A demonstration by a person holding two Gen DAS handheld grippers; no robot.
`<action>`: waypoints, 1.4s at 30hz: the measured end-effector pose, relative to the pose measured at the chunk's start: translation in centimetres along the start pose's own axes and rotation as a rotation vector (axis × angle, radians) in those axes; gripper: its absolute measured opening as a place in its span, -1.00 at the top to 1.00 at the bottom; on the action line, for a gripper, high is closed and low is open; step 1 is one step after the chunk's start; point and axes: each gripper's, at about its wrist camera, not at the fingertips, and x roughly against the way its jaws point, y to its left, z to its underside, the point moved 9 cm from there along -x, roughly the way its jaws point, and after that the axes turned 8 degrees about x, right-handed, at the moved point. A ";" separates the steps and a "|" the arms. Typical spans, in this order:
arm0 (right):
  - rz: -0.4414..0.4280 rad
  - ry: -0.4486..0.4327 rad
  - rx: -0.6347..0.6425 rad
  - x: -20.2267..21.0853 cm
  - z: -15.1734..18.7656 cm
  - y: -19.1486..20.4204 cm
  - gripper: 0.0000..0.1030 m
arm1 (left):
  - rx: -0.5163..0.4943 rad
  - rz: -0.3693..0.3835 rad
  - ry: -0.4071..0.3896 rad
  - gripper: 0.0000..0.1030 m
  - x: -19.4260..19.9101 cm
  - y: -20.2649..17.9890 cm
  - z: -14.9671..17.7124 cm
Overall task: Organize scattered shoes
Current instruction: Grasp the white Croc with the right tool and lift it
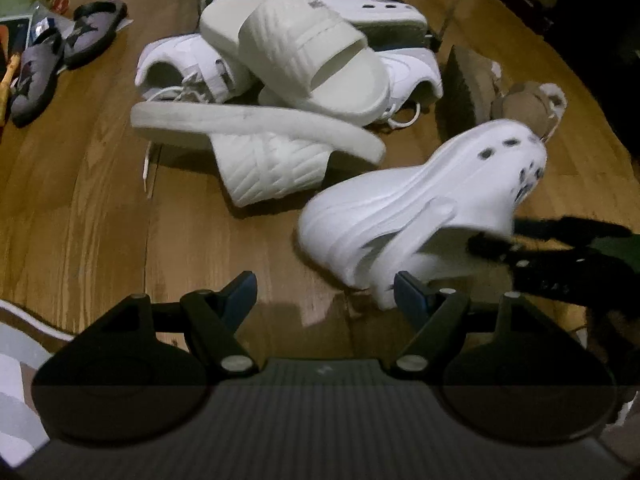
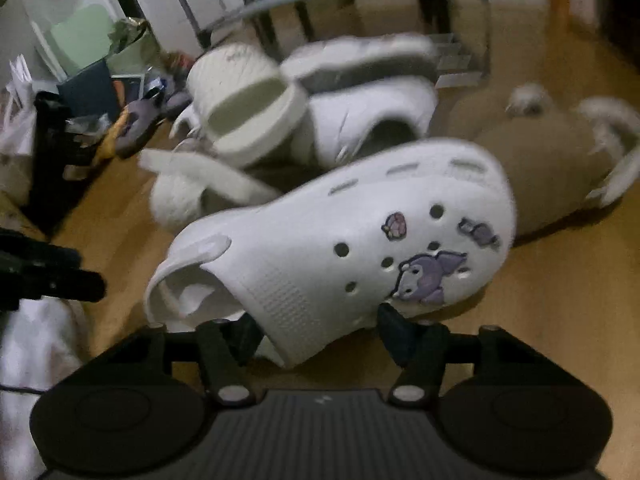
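A white clog (image 2: 320, 248) with purple charms lies tipped on its side on the wood floor. My right gripper (image 2: 320, 324) has its jaws around the clog's side wall near the heel opening, with the pads pressing on it. In the left wrist view the same white clog (image 1: 400, 208) sits at the right, with the right gripper (image 1: 500, 238) reaching in from that side. My left gripper (image 1: 324, 292) is open over bare floor, its right finger just beside the clog's heel. A pile of white slides (image 1: 312, 52) and white sneakers (image 1: 180, 68) lies beyond.
Grey slippers (image 1: 48, 56) rest at the far left beside clutter. Brown fuzzy slippers (image 1: 520, 104) sit behind the clog. A metal rack (image 1: 436, 36) holding another white clog (image 1: 372, 8) stands at the back. Bags and boxes (image 2: 80, 80) line the left.
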 end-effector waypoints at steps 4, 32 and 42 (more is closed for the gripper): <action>0.142 -0.096 0.122 1.4 -1.3 -0.8 0.05 | -0.014 0.009 0.010 -0.46 -0.4 -0.3 0.3; 0.109 -0.145 -0.172 6.7 -5.5 -8.3 0.62 | -0.016 0.031 -0.002 -0.47 -1.5 -3.0 -1.1; 0.355 0.134 -0.385 7.7 2.6 -13.1 0.30 | -0.034 0.059 0.015 -0.53 -2.4 -4.5 -0.5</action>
